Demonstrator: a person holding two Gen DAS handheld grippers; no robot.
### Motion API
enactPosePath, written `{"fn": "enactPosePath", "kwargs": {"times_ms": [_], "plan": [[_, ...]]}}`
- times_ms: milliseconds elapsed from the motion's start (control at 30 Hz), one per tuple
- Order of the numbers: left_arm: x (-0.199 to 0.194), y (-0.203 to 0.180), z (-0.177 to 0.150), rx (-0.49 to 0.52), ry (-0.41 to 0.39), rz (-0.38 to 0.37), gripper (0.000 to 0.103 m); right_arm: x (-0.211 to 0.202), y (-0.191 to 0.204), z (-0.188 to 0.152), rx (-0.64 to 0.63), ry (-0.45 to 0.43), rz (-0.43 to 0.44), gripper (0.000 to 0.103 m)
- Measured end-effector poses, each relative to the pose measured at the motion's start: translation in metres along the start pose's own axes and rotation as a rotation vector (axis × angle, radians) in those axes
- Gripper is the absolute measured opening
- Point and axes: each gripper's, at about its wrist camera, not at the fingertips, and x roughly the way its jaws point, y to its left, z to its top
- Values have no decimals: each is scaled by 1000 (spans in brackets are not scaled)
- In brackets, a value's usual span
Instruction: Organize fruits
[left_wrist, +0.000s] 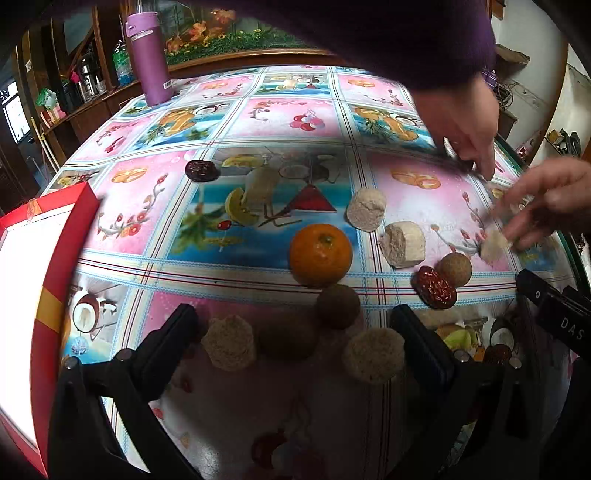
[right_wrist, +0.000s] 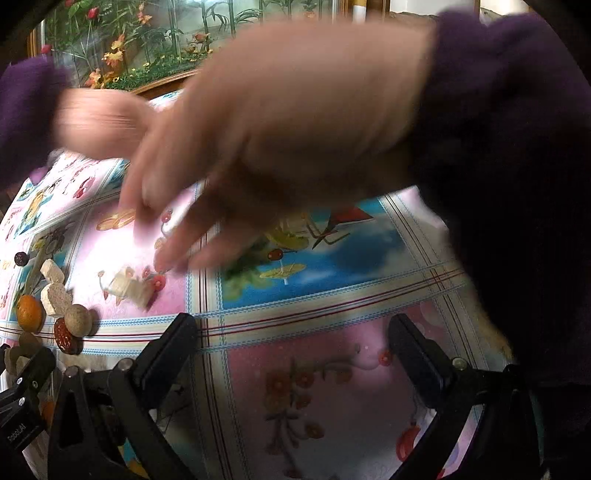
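Observation:
In the left wrist view an orange (left_wrist: 320, 254) lies mid-table among pale round cakes (left_wrist: 366, 209), brown balls (left_wrist: 455, 269) and red dates (left_wrist: 434, 287). My left gripper (left_wrist: 295, 332) is open, low over a cake (left_wrist: 229, 347), brown balls (left_wrist: 338, 306) and another cake (left_wrist: 373, 355). A dark date (left_wrist: 201, 170) lies farther back. A bare hand (left_wrist: 546, 201) touches a pale piece (left_wrist: 494, 246). In the right wrist view my right gripper (right_wrist: 291, 339) is open and empty over the cloth; blurred hands (right_wrist: 266, 122) move above a pale piece (right_wrist: 127, 286). The fruit pile (right_wrist: 55, 306) sits far left.
A red box with a white inside (left_wrist: 33, 295) stands at the left table edge. A purple flask (left_wrist: 147, 55) stands at the back. The patterned tablecloth (left_wrist: 280, 110) covers the table. Purple sleeves (right_wrist: 517, 184) block much of the right wrist view.

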Motion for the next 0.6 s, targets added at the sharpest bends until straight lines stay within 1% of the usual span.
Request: {"fn": "enactPosePath", "kwargs": {"times_ms": [600], "plan": [[0,0,0,0,0,0,103,0,-1,-1,0,0,0,103]]}}
